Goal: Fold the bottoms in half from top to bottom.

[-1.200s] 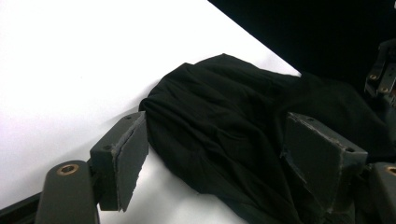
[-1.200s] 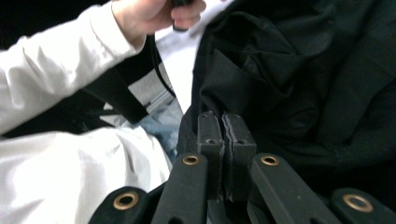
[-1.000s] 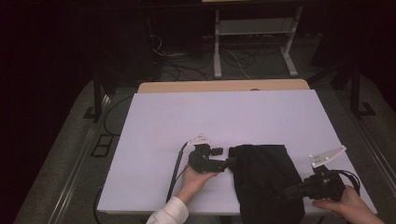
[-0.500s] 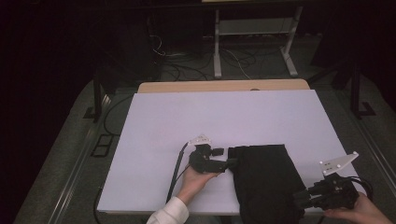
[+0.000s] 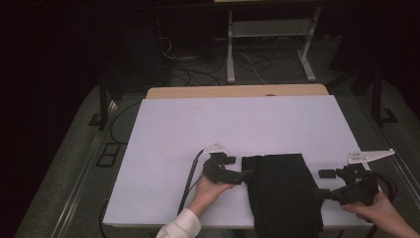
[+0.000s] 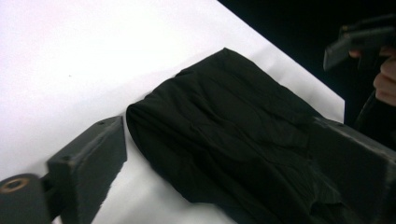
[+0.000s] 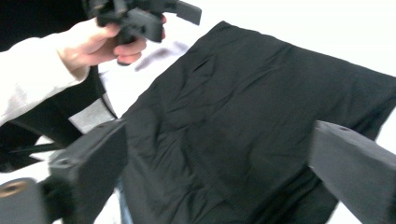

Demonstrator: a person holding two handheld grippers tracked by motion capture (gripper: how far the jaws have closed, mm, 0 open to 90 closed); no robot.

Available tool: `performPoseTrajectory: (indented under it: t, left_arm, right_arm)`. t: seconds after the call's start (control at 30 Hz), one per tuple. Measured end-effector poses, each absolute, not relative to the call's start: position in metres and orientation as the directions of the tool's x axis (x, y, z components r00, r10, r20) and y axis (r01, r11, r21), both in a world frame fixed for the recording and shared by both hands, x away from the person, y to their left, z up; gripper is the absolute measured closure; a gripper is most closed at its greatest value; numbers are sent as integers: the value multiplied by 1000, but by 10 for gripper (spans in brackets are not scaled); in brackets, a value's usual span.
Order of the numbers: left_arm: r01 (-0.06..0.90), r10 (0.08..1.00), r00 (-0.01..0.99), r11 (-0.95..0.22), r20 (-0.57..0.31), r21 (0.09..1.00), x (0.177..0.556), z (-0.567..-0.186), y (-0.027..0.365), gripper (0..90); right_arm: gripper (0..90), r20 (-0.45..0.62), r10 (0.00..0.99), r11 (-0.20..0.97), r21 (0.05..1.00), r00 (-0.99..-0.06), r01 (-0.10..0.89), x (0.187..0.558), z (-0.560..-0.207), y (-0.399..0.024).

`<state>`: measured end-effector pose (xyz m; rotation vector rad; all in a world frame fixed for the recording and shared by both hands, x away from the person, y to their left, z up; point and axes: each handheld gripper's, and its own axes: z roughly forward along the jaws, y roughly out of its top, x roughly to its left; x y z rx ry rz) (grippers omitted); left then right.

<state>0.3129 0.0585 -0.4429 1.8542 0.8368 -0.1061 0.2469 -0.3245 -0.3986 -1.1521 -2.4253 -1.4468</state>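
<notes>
Both tongs are gaping wide, flanking the black cloth [image 5: 285, 193], left tongs [image 5: 236, 167] nearer, its length running toward the counter's [image 5: 237, 124] near edge.

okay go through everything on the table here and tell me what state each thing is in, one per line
Black cloth: folded flat, lightly wrinkled, near edge hanging over the table's front.
Left gripper: open, jaws at the cloth's left edge, not closed on it.
Right gripper: open, jaws at the cloth's right edge, nothing held.
White table: bare apart from the cloth and grippers.
</notes>
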Motion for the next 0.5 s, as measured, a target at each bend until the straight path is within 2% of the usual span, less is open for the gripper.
performPoseTrajectory:
  t: [0.17,0.5]
  left_arm:
    - [590,495,754,-224,-431,775,314,-442,57,0]
    - [585,497,757,-224,-424,779,318,-437,55,0]
  right_arm:
    - [0,417,572,266,720,-706,641,254,-398,-325]
    - [0,404,576,273,725,-711,633,267,-393,-322]
